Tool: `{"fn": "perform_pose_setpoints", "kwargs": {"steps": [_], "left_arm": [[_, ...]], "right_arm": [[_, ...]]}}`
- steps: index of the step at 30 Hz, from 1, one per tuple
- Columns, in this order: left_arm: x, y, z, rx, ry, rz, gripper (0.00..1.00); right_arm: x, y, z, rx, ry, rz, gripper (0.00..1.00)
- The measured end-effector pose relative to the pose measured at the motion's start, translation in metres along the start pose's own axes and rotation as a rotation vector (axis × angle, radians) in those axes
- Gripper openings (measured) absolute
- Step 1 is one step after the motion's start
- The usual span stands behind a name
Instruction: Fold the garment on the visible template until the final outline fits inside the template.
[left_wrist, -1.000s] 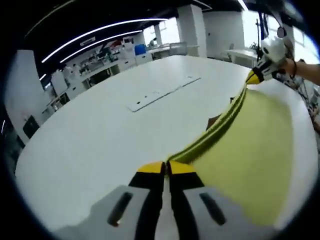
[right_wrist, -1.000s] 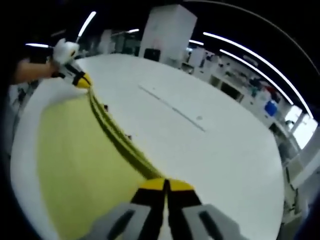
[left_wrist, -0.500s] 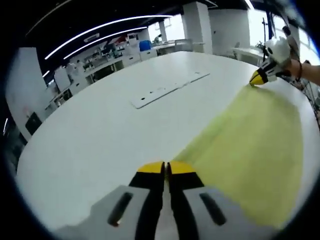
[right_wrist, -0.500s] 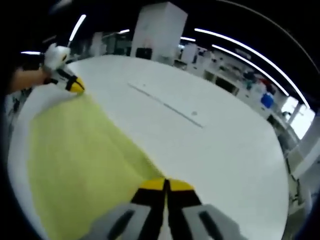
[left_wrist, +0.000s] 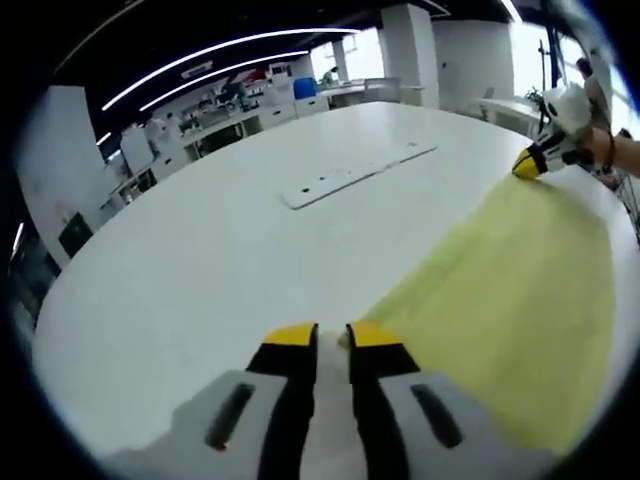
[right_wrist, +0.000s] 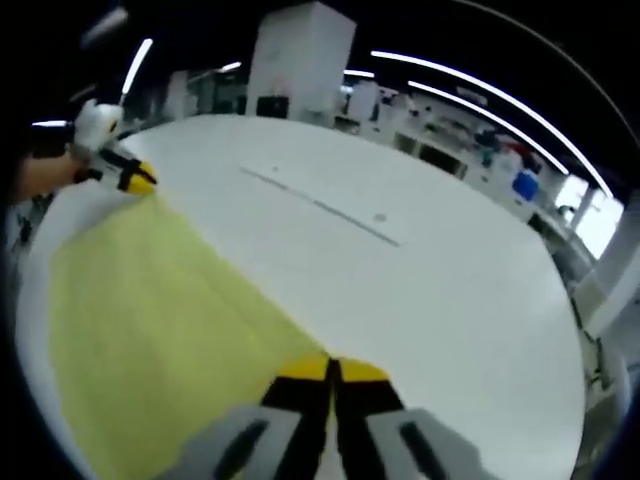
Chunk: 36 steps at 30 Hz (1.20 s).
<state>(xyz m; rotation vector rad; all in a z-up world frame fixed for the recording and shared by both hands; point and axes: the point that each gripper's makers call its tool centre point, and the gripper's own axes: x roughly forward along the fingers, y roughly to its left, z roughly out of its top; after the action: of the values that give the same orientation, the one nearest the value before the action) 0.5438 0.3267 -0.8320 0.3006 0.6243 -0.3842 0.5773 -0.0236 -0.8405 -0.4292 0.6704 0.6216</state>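
My left claw (left_wrist: 332, 335) stands narrowly parted at the near corner of the yellow garment (left_wrist: 510, 290), a sliver of cloth between its tips. My right claw (right_wrist: 331, 371) is pinched together on the opposite corner. The garment (right_wrist: 150, 310) lies flat on the white surface (left_wrist: 230, 250), its straight edge running from claw to claw.

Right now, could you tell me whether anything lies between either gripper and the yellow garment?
Nothing visible does. The right gripper is shut on a corner of the yellow garment; the left gripper stands at another corner, jaws slightly parted, on the white table.
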Motion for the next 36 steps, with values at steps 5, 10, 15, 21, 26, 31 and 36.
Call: {"fn": "perform_pose_setpoints", "kwargs": {"steps": [5,10,15,21,26,31,36], "left_arm": [[-0.002,0.004,-0.001,-0.034,0.008,0.010,0.19],[-0.003,0.006,-0.003,-0.064,0.015,0.016,0.34],[-0.009,0.002,-0.004,-0.051,0.017,0.010,0.44],[-0.020,0.001,-0.001,-0.043,-0.001,0.002,0.57],[-0.032,-0.009,-0.001,-0.053,-0.025,-0.031,0.67],[-0.040,-0.013,-0.006,-0.103,-0.047,-0.068,0.74],[-0.055,-0.023,-0.008,-0.126,-0.072,-0.090,0.82]], "right_arm": [[0.000,-0.003,0.000,0.029,0.002,-0.002,0.12],[-0.005,-0.003,-0.003,0.061,0.017,0.000,0.29],[-0.008,-0.005,-0.010,0.086,0.040,0.004,0.39],[-0.018,0.002,-0.009,0.118,0.045,0.035,0.49],[-0.026,0.015,-0.009,0.133,0.043,0.081,0.59],[-0.030,0.031,-0.007,0.187,0.045,0.157,0.72],[-0.042,0.044,-0.009,0.180,0.042,0.192,0.77]]}}
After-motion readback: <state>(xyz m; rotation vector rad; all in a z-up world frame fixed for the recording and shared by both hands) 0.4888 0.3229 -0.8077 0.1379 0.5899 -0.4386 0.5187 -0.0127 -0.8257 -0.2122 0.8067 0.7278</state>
